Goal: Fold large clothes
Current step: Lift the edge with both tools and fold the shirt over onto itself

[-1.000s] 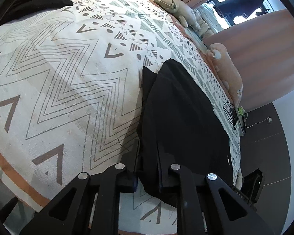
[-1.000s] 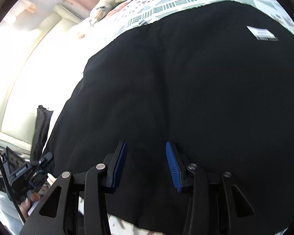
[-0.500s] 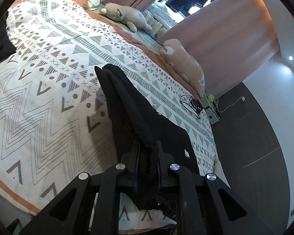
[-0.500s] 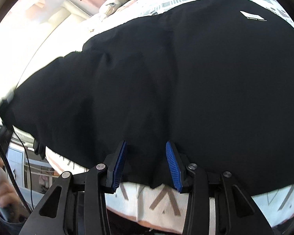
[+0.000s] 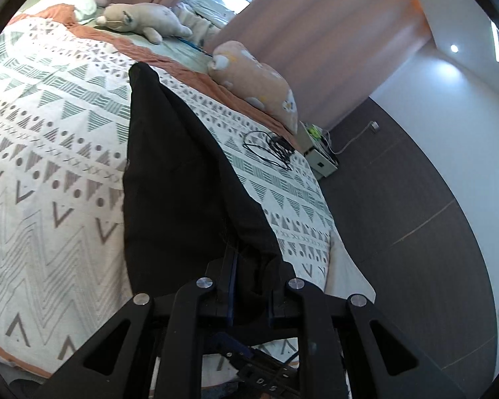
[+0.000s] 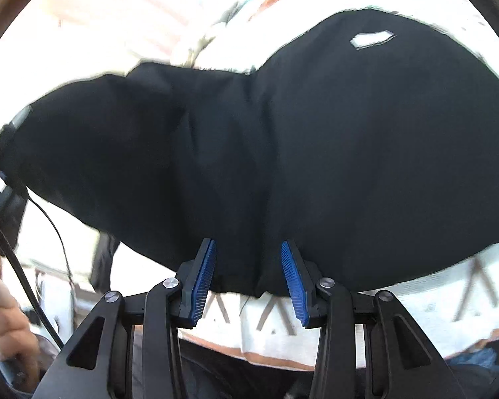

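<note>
A large black garment (image 5: 176, 179) lies on a patterned white bedspread (image 5: 50, 153). My left gripper (image 5: 249, 286) is shut on the garment's near corner and holds that edge lifted off the bed, so the cloth runs away from it in a long fold. In the right wrist view the same black garment (image 6: 316, 153) fills the frame, with a white label (image 6: 371, 39) near its far edge. My right gripper (image 6: 249, 282) is open, its blue pads (image 6: 204, 279) either side of the garment's near hem, which lies between them.
Two plush toys (image 5: 139, 21) (image 5: 256, 79) and a pillow (image 5: 78, 1) lie along the far side of the bed. A black cable (image 5: 269, 148) lies on the bedspread near the right edge. A small box (image 5: 319, 159) stands on the dark floor by the curtain.
My left gripper has lifted the garment's corner and swung right, raising the edge into a fold. My right gripper has drawn back to the garment's near hem, still open.
</note>
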A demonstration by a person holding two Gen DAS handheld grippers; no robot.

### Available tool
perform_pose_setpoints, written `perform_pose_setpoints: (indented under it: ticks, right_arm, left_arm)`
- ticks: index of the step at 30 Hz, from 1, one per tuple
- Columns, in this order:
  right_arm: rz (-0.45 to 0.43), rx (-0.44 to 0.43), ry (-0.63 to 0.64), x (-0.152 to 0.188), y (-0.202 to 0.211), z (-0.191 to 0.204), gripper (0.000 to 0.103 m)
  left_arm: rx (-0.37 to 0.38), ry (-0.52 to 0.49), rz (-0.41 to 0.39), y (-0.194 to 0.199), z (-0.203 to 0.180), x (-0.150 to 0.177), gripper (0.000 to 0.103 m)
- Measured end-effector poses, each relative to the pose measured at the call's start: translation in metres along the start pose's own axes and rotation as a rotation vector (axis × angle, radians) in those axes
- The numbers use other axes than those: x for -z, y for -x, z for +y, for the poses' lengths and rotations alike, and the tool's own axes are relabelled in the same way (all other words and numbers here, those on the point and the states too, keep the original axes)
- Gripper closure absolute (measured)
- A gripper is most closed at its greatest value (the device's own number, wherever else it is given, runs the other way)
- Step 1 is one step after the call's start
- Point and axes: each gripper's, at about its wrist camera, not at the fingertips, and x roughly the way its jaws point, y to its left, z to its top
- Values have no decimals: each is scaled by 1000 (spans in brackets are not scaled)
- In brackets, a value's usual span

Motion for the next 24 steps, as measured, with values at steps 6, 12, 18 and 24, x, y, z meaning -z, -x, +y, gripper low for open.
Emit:
perform_pose_setpoints:
  ticks: [6, 12, 18, 24]
  right_arm:
    - [-121, -101, -115, -11, 48, -46, 64]
    - [-199, -117, -172, -11, 91, -84, 28]
    - [-240, -64, -213, 4, 134, -117, 28]
    - [-269, -10, -256, 12, 169, -139, 28]
  left_arm:
    - [38, -42, 61, -33, -34, 10, 89]
    - [79, -98, 153, -78, -71, 32, 89]
    - [92, -119, 273, -135, -94, 63, 89]
    - [42, -104, 375, -173, -98, 88, 88]
